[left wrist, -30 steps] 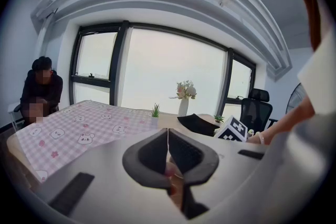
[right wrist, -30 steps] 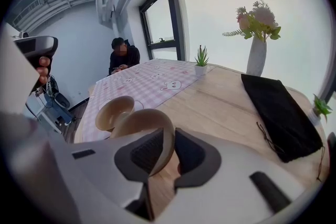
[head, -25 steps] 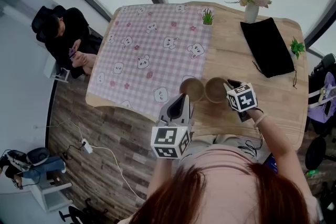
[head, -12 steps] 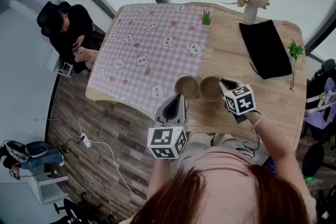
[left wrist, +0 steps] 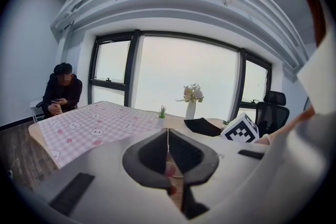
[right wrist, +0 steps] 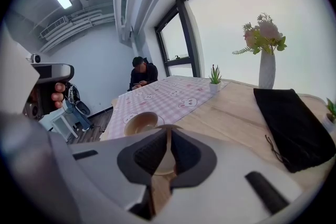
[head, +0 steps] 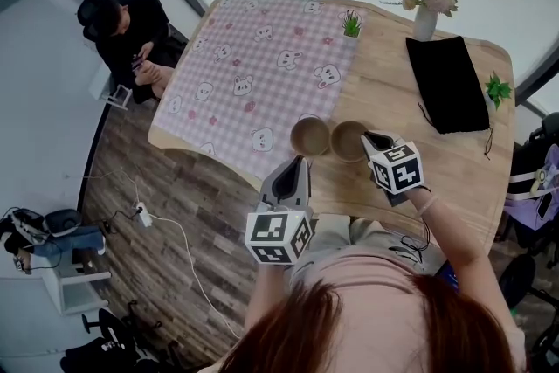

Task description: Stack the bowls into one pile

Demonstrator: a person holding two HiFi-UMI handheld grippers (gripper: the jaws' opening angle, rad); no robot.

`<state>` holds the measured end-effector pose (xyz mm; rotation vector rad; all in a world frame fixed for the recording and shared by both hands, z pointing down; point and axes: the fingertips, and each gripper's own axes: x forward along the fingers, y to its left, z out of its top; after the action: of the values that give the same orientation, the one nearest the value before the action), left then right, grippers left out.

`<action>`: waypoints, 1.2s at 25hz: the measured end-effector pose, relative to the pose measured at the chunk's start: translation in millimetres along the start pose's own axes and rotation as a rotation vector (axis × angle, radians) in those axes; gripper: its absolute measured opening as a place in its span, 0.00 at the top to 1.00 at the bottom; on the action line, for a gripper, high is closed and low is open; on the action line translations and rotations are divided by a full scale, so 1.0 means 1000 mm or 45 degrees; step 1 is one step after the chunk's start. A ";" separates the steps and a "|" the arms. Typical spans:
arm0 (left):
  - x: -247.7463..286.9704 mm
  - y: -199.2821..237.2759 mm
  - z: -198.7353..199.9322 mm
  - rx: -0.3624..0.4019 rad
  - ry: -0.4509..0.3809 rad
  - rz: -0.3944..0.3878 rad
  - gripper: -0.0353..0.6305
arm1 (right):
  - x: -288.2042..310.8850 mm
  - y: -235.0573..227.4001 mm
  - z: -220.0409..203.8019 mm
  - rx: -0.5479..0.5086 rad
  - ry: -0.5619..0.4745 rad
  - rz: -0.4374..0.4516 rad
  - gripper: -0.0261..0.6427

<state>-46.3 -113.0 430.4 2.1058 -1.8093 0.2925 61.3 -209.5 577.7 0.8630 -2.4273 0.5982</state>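
Note:
Two tan bowls stand side by side on the wooden table near its front edge: the left bowl partly on the pink cloth, the right bowl on bare wood. My right gripper is at the right bowl's right rim, jaws shut on that rim. In the right gripper view the right bowl shows between the jaws of the right gripper, with the left bowl beyond. My left gripper hangs just short of the left bowl, over the table's edge. The left gripper is shut and holds nothing.
A pink checked cloth covers the table's left half. A black pouch, a vase of flowers and two small plants sit at the back and right. A person sits beyond the far left corner.
The head view has shifted a little. Both grippers and both bowls keep about the same places relative to each other.

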 end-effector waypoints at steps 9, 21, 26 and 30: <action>0.008 0.006 0.004 0.035 0.009 -0.036 0.93 | 0.009 0.005 0.001 0.032 -0.011 0.010 0.92; 0.021 0.051 0.011 0.085 0.049 -0.199 0.93 | 0.043 0.045 0.010 0.118 -0.008 -0.047 0.91; 0.019 0.068 0.010 0.103 0.067 -0.273 0.93 | 0.054 0.066 0.006 0.175 -0.001 -0.085 0.91; 0.017 0.077 0.005 0.123 0.088 -0.338 0.93 | 0.058 0.079 -0.001 0.226 0.004 -0.123 0.91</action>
<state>-119.5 -140.2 442.0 2.3391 -1.4822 0.3846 -31.1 -179.7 593.4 1.0436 -2.3401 0.7857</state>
